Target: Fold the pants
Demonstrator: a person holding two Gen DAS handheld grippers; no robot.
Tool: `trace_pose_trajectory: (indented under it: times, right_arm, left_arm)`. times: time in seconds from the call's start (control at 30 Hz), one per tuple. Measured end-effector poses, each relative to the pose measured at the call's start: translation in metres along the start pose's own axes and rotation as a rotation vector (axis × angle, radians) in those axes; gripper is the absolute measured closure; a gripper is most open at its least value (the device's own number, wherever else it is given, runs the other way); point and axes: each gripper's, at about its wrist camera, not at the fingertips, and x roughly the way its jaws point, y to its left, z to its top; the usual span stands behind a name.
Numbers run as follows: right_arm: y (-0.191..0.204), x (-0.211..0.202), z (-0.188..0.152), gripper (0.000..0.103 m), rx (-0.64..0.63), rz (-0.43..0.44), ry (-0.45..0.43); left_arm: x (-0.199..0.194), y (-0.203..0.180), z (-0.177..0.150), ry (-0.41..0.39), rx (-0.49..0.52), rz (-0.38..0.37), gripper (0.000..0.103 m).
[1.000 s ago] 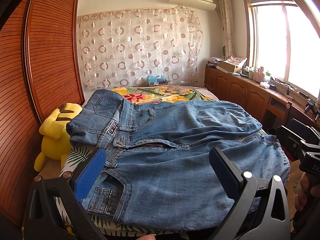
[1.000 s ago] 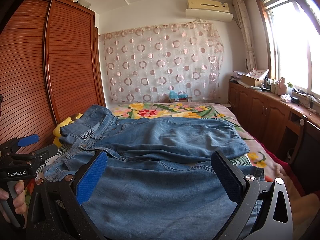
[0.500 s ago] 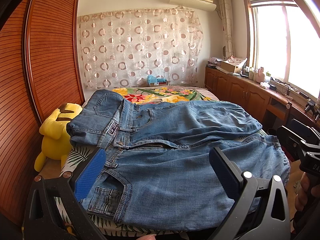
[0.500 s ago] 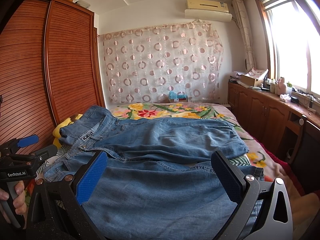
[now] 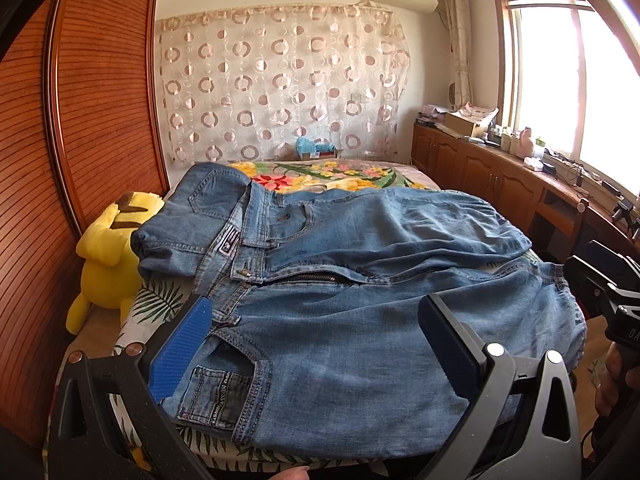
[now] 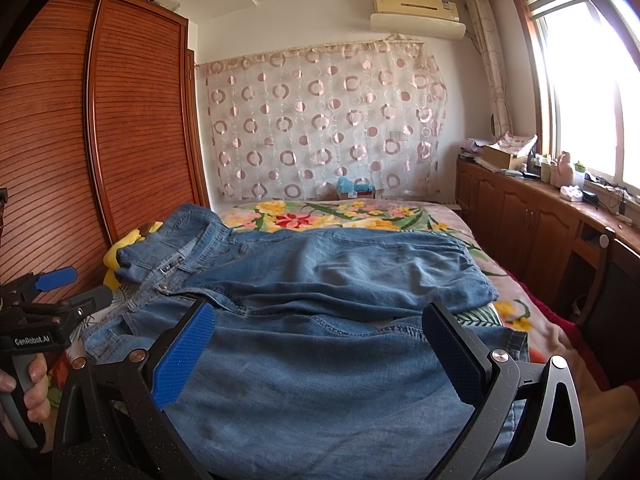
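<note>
Blue jeans (image 5: 360, 280) lie spread across the near end of the bed, waistband to the left, legs running right; they also show in the right wrist view (image 6: 320, 320). The zipper is open and the far leg overlaps the near one. My left gripper (image 5: 316, 344) is open and empty, held just above the near pocket and waist. My right gripper (image 6: 320, 356) is open and empty, held above the near leg. The left gripper also shows at the left edge of the right wrist view (image 6: 40, 308).
The bed has a floral cover (image 5: 320, 172). A yellow plush toy (image 5: 108, 248) sits between the bed and the wooden wardrobe (image 5: 80, 120) on the left. Wooden cabinets (image 5: 500, 176) with clutter run along the right under the window. A small box (image 5: 316, 150) sits at the far end.
</note>
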Motion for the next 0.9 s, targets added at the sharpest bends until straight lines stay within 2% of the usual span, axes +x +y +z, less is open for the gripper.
trace_pose_trajectory:
  times: [0.33,0.53,0.9]
  right_arm:
    - [-0.037,0.025,-0.024,0.0,0.004,-0.07,0.125]
    - [-0.056,0.027,-0.026,0.0,0.006,-0.1,0.181]
    - [-0.064,0.035,-0.033,0.0,-0.01,-0.108,0.296]
  left_arm:
    - [0.032,0.037,-0.023,0.07,-0.036,0.052,0.0]
    - [0.042,0.06,-0.034,0.098,-0.057,0.08,0.0]
    - [0.049,0.112,-0.064,0.168,-0.11,0.118,0.0]
